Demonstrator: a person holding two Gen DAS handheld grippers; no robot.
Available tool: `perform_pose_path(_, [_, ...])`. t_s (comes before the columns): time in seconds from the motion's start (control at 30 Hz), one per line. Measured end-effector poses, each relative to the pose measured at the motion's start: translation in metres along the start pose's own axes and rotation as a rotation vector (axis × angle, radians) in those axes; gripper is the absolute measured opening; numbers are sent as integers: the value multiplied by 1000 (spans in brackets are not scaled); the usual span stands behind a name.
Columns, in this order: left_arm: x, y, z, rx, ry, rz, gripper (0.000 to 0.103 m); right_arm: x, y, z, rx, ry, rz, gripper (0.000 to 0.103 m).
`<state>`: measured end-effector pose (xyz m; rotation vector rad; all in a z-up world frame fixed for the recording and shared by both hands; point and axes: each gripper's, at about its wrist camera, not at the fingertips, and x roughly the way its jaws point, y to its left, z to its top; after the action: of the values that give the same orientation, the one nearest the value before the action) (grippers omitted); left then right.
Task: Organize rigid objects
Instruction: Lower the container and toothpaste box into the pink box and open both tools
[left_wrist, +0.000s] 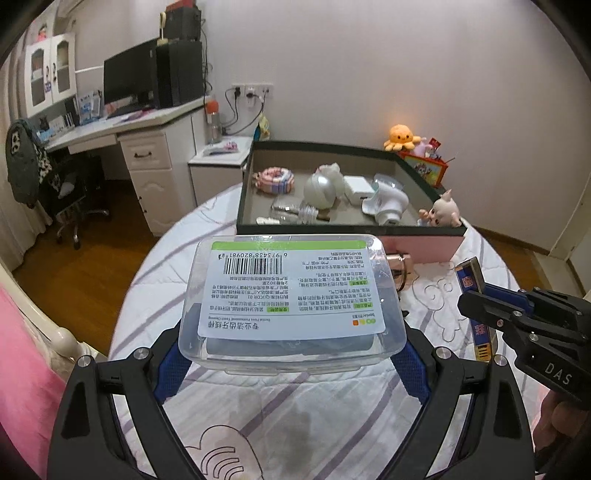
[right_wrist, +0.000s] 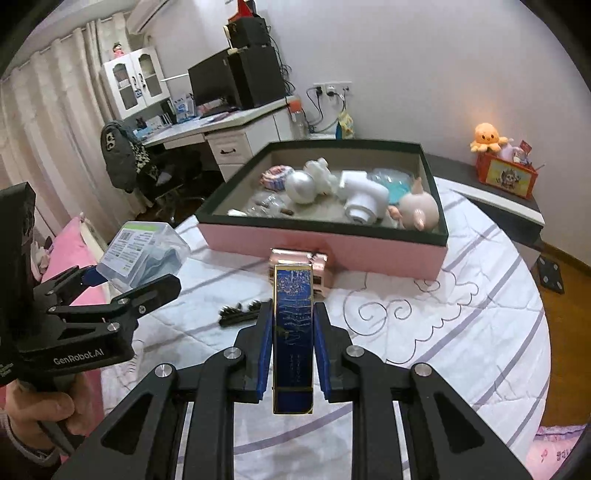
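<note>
Your left gripper (left_wrist: 291, 354) clamps the clear plastic case (left_wrist: 291, 295); your right gripper (right_wrist: 293, 328) clamps the blue box (right_wrist: 293, 332), both above the bedspread (right_wrist: 443, 332).

Tray (right_wrist: 325, 254) far on the bed (right_wrist: 461, 332), doll (right_wrist: 419, 206) and dryer (right_wrist: 364, 201) inside, compact (right_wrist: 317, 264) before it

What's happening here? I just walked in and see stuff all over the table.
A person is tidying small items into the pink box on the table, with a hand-held claw in each hand. The left claw grips a clear plastic floss case across its width, held above the tablecloth. The right claw is clamped on a slim blue and gold box. The pink box already holds a pig doll, a white handheld device and other bits. A rose-gold item lies outside it.
</note>
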<state>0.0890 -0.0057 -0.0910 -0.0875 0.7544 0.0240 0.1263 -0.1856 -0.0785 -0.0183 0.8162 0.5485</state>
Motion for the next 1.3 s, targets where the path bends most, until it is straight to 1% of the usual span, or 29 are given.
perform_pose_path(0.17, [-14, 1, 8, 6, -44, 5, 93, -13, 6, 8, -11, -38, 5, 21])
perform_pose_path(0.3, [-23, 1, 23, 10, -93, 8, 93, -24, 9, 22, -23, -80, 0, 21])
perform_pose_path(0.47, [-32, 6, 60, 7, -180, 15, 93, -31, 4, 53, -37, -135, -21, 21])
perform_pose_path(0.63, [-21, 6, 91, 11, -215, 9, 93, -22, -11, 89, -24, -167, -38, 21])
perform_pose_path(0.8, [8, 0, 120, 22, -206, -2, 93, 5, -30, 123, 5, -164, -47, 21])
perform_pose_path(1.0, [59, -6, 146, 19, -159, -8, 93, 42, -49, 150, 34, -130, -59, 21])
perform_pose_path(1.13, [91, -5, 155, 1, -125, -7, 93, 67, -63, 160, 56, -98, -69, 21])
perform_pose_path(1.3, [121, -8, 158, 15, -85, 4, 93, 99, -80, 163, 77, -46, -87, 21])
